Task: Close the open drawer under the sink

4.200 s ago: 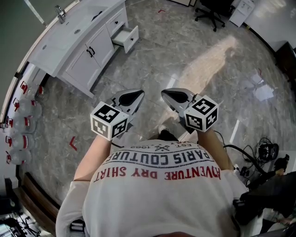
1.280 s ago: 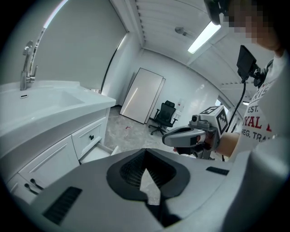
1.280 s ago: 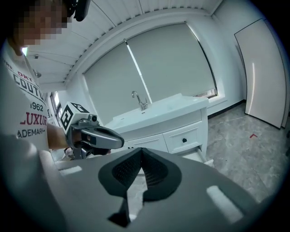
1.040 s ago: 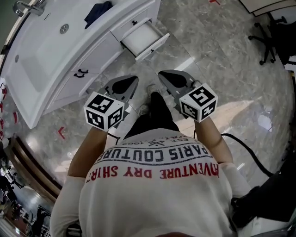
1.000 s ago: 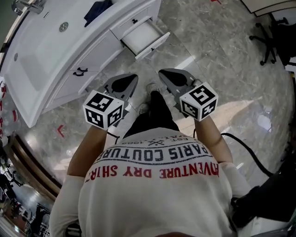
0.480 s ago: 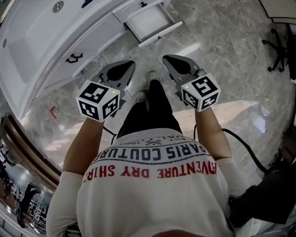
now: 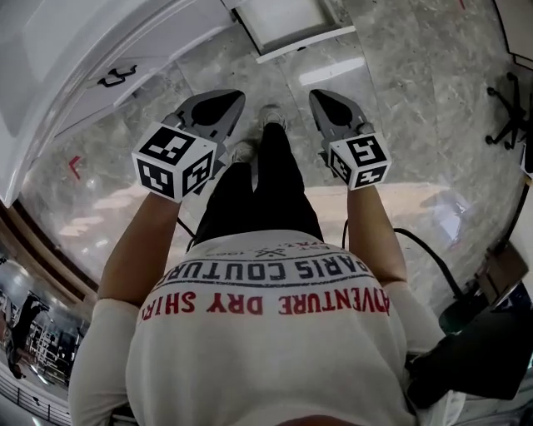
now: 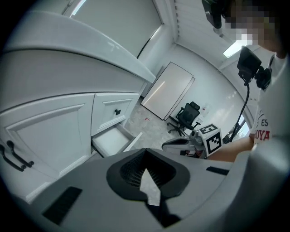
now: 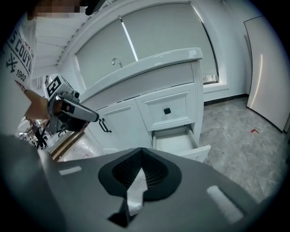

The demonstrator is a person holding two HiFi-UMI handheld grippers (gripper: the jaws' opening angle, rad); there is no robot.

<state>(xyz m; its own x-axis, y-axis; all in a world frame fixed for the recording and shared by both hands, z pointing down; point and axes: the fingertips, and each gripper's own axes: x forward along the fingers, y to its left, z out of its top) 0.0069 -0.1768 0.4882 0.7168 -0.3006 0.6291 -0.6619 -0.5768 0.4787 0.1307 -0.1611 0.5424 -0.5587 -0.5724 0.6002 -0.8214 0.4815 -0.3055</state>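
Since a second ago you stand closer. Head view: the open drawer (image 7: 291, 29) lies just ahead of both grippers. Left gripper view: the left gripper (image 8: 145, 152) has its jaws together, empty. Right gripper view: the right gripper (image 9: 141, 152) likewise, with the drawer straight ahead. You are in the approach step; next, press the drawer front inward.

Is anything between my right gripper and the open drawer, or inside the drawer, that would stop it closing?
Nothing visible. Only bare floor lies between the right gripper and the open drawer. What shows of the drawer's inside looks empty.
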